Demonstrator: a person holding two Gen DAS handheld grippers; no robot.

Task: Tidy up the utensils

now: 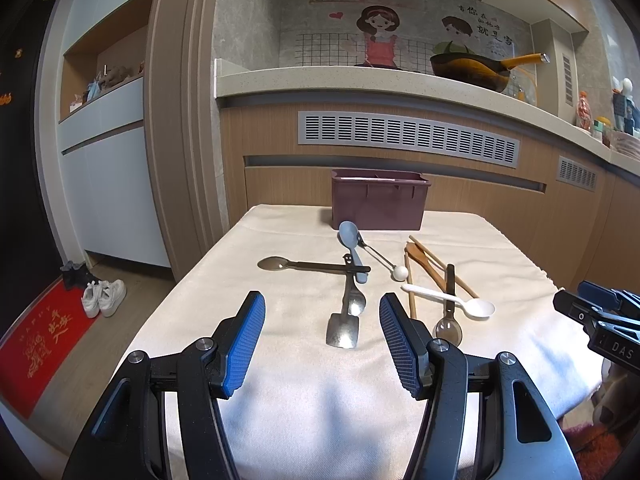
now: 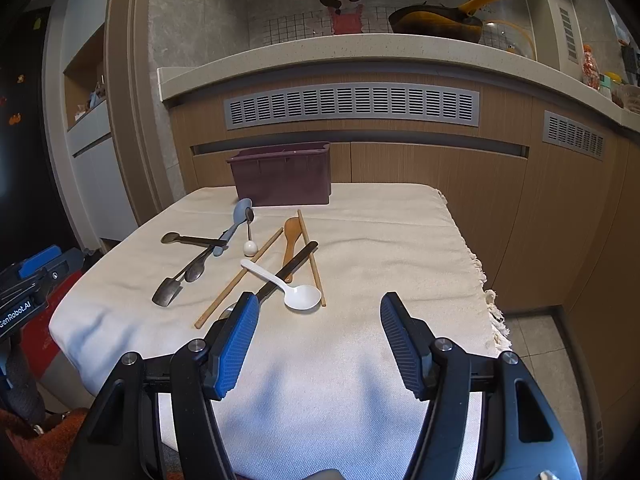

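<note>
Several utensils lie on a cream cloth: a white plastic spoon, a grey-blue spoon, a flat metal scoop, dark-handled spoons, a wooden spoon and chopsticks. A maroon holder box stands at the far edge. My left gripper is open and empty, just short of the metal scoop. My right gripper is open and empty, near the white spoon's bowl.
A wooden kitchen counter with a wok stands behind the table. Shoes and a red mat lie on the floor at left. The cloth's fringed edge hangs at right.
</note>
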